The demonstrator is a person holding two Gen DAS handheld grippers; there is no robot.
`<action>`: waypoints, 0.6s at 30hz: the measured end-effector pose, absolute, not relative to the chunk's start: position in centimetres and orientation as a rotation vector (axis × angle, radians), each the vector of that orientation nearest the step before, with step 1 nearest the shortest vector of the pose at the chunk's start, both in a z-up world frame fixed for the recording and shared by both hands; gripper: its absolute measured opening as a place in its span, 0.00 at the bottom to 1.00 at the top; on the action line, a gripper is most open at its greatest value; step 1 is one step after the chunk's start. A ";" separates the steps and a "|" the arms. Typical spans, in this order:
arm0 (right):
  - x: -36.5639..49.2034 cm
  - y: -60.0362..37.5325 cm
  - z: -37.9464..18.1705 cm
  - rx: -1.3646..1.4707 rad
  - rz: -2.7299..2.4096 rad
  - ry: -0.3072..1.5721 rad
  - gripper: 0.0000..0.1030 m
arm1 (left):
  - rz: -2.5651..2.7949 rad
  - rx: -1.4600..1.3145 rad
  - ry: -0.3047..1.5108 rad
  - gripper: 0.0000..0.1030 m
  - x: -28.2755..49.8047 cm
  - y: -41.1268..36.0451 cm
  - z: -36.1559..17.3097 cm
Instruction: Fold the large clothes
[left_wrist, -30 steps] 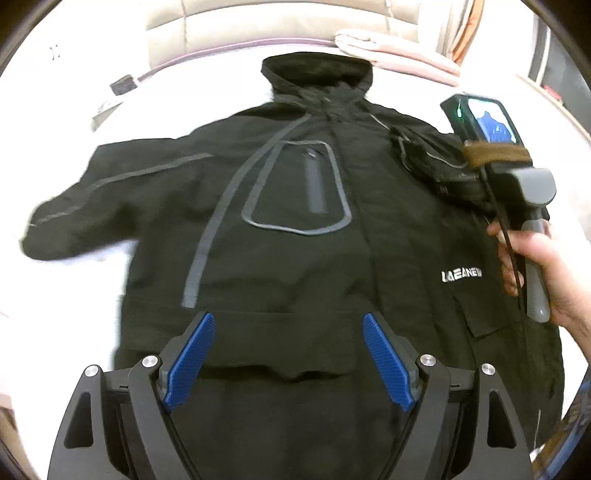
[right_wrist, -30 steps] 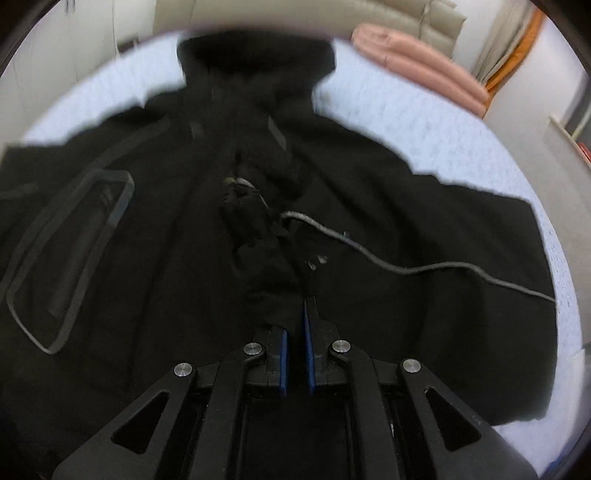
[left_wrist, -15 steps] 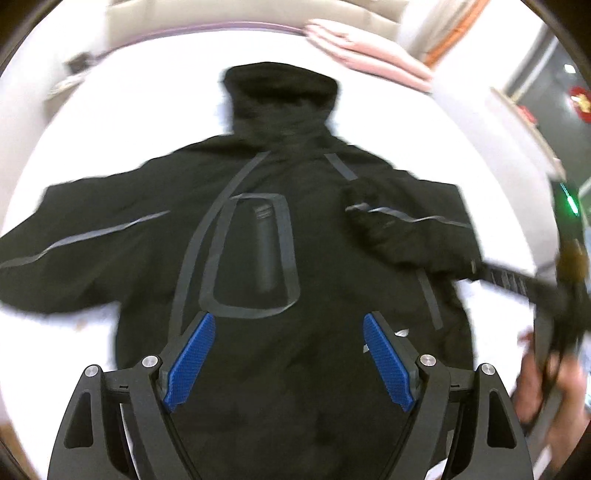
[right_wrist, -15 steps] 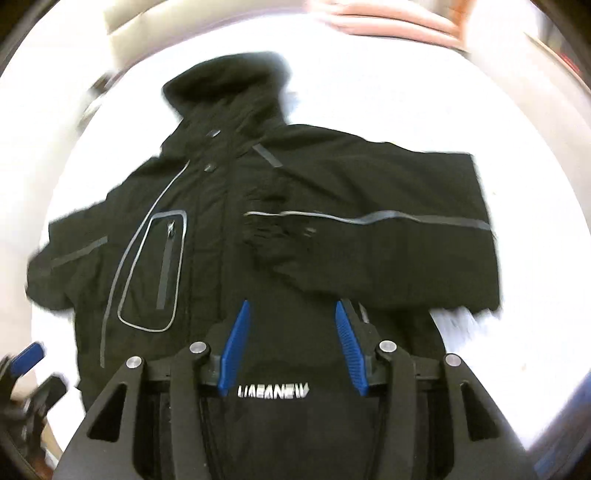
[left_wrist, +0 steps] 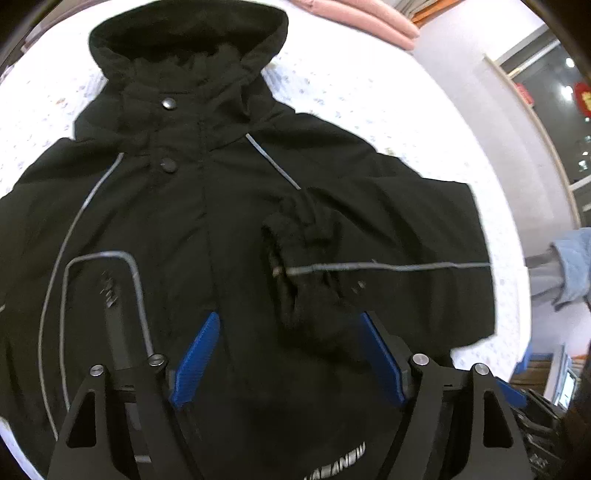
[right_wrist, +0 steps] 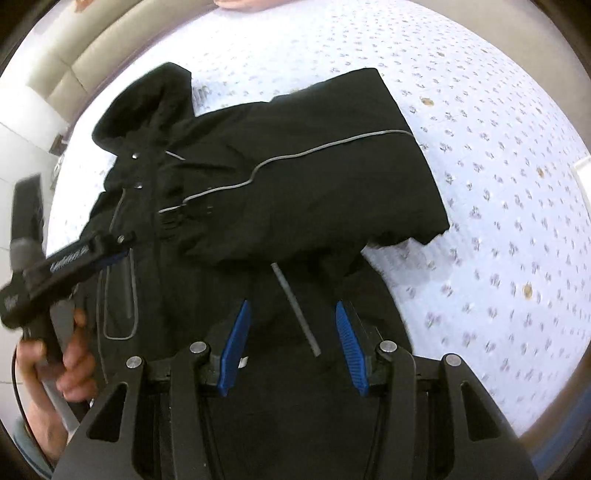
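jacket [left_wrist: 229, 229] on bed [right_wrist: 480, 147], sleeve [left_wrist: 388, 258] across chest

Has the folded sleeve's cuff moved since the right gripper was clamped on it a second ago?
Yes. The cuff now lies free on the jacket chest, beside the zip line; the right gripper has opened and hangs empty above the hem.

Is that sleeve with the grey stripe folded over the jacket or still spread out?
Folded. The sleeve lies across the jacket chest, its cuff near the front closure.

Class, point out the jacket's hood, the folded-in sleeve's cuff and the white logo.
hood [left_wrist: 188, 33], left wrist view, dark lining.
cuff [left_wrist: 291, 236], left wrist view, gathered end.
logo [left_wrist: 338, 463], left wrist view, white letters.
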State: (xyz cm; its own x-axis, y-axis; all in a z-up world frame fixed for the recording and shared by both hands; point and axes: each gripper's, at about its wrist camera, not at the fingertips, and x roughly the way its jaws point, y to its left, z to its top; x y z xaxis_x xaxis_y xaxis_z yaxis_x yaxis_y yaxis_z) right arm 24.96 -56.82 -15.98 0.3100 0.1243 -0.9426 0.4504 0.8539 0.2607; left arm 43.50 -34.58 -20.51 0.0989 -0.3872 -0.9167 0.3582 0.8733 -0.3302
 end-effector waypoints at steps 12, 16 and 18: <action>29.6 -58.4 -17.8 0.422 -0.153 1.281 0.49 | -0.523 -0.047 1.294 0.14 43.4 -33.1 -19.5; 31.1 -57.9 -17.0 0.423 -0.152 1.266 0.49 | -0.476 -0.055 1.222 0.14 43.2 -28.6 -15.8; 31.8 -57.3 -16.4 0.421 -0.150 1.261 0.49 | -0.430 -0.054 1.190 0.14 43.2 -25.3 -14.2</action>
State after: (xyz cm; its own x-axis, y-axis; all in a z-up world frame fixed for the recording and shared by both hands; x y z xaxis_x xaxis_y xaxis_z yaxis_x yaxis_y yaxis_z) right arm 31.79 -57.27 -16.45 0.3073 0.1190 -0.9441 0.3369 0.9143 0.2249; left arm 43.15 -25.35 -14.16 0.3006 -0.3521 -0.8864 0.2962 0.9179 -0.2641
